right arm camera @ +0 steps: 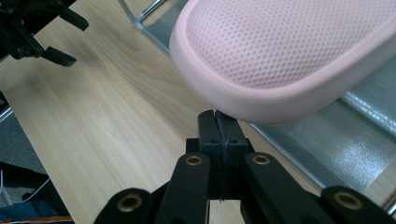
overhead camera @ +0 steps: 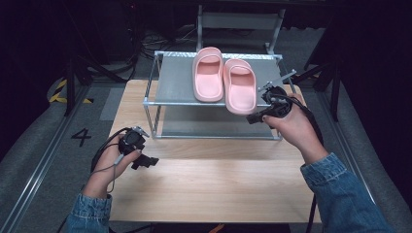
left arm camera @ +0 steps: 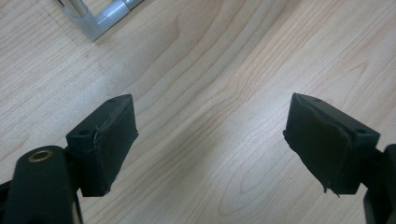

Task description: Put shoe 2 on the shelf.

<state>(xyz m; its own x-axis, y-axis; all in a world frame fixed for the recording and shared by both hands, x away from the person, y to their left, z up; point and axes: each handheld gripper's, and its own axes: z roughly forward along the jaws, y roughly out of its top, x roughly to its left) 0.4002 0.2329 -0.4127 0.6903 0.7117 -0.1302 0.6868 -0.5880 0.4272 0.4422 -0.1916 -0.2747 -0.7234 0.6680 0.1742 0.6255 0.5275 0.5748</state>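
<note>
Two pink slippers stand side by side on the top shelf of a metal rack (overhead camera: 175, 73), the left slipper (overhead camera: 209, 73) a little farther back than the right slipper (overhead camera: 239, 86). The right slipper's heel overhangs the shelf's front rail. My right gripper (overhead camera: 253, 118) is at the rack's front right, jaws shut on nothing. In the right gripper view its tips (right arm camera: 217, 117) sit just under the slipper's heel (right arm camera: 280, 56); I cannot tell whether they touch. My left gripper (overhead camera: 145, 162) is low over the table (overhead camera: 209, 189), left of the rack, open and empty (left arm camera: 210, 135).
The rack has a lower shelf (overhead camera: 214, 127) and stands at the back half of the wooden table. Its front left foot (left arm camera: 100, 18) lies just beyond my left gripper. Dark floor and a metal frame (overhead camera: 238, 22) surround the table.
</note>
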